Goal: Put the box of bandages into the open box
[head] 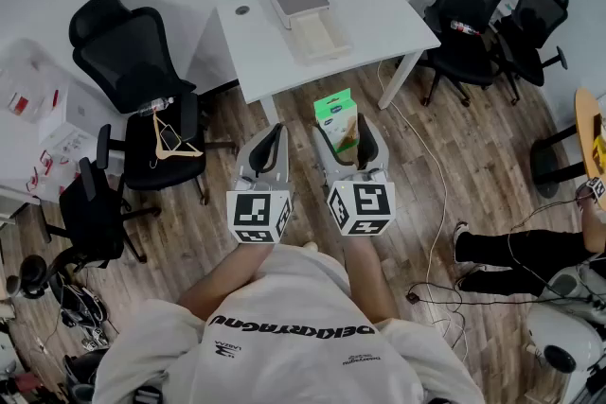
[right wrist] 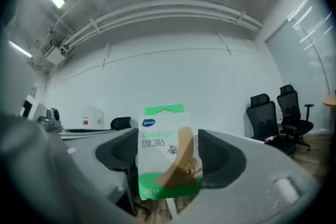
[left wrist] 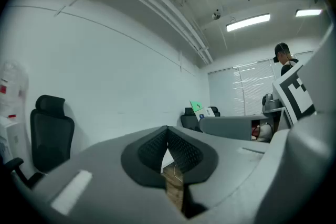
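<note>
The right gripper (head: 347, 145) clamps its fingers on the bandage box (head: 335, 118), held in the air short of the desk (head: 383, 14). The left gripper (head: 269, 147) has its fingers together, empty. A loose hold could drop the bandage box before it reaches the open box (head: 320, 35) mid-desk.

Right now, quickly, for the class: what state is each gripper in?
Left gripper: shut, nothing in it.
Right gripper: shut on the box of bandages.
</note>
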Available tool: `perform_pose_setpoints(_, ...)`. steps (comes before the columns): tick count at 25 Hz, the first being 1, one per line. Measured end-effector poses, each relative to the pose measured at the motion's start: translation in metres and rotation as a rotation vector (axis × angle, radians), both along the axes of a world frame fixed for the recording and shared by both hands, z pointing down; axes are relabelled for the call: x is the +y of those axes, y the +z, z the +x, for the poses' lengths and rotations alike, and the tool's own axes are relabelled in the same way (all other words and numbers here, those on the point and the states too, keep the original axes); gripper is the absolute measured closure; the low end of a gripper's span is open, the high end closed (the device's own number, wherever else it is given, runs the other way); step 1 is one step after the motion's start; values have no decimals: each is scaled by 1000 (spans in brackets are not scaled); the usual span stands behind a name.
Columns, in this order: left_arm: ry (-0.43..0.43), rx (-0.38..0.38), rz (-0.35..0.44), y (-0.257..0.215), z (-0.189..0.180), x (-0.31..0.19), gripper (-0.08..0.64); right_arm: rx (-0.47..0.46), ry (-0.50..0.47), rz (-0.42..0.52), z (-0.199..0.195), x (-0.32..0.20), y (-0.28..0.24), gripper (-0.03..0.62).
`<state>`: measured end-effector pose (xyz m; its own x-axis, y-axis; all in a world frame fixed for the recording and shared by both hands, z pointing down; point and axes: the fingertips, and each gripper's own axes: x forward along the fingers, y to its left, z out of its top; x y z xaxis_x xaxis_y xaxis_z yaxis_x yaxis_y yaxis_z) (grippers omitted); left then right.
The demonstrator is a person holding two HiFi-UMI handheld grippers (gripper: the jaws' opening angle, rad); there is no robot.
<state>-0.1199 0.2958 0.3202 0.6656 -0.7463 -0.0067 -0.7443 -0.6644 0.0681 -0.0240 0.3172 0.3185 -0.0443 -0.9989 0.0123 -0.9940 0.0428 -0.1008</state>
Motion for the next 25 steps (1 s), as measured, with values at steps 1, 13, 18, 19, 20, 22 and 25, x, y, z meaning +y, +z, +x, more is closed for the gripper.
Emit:
perform_pose_setpoints(1, 3, 0, -2, 0, -2, -1, 558, -2, 3, 0, -2, -1, 0, 242)
perform_pose_setpoints(13, 30, 9, -6, 0, -13, -1, 558, -5, 38, -14, -10, -2, 1, 250)
perform_pose_setpoints(18, 16, 12, -5, 4, -13, 4, 558, 4, 29, -17, -10, 2, 4, 264)
perform_pose_setpoints(19, 14, 14, -8, 5, -14, 4, 558, 6, 27, -18, -11, 3, 5, 264)
perform_pose_setpoints(20, 12, 15, -11, 6, -13, 5, 558, 8, 25, -19, -11, 4, 5, 264)
perform_pose_setpoints(22, 14, 15, -12, 6, -11, 9, 558, 9, 26, -17, -8, 5, 3, 264)
perform_pose_setpoints(25, 23, 8, -7, 6, -6, 13, 558, 3, 30, -10, -4, 5, 0, 264)
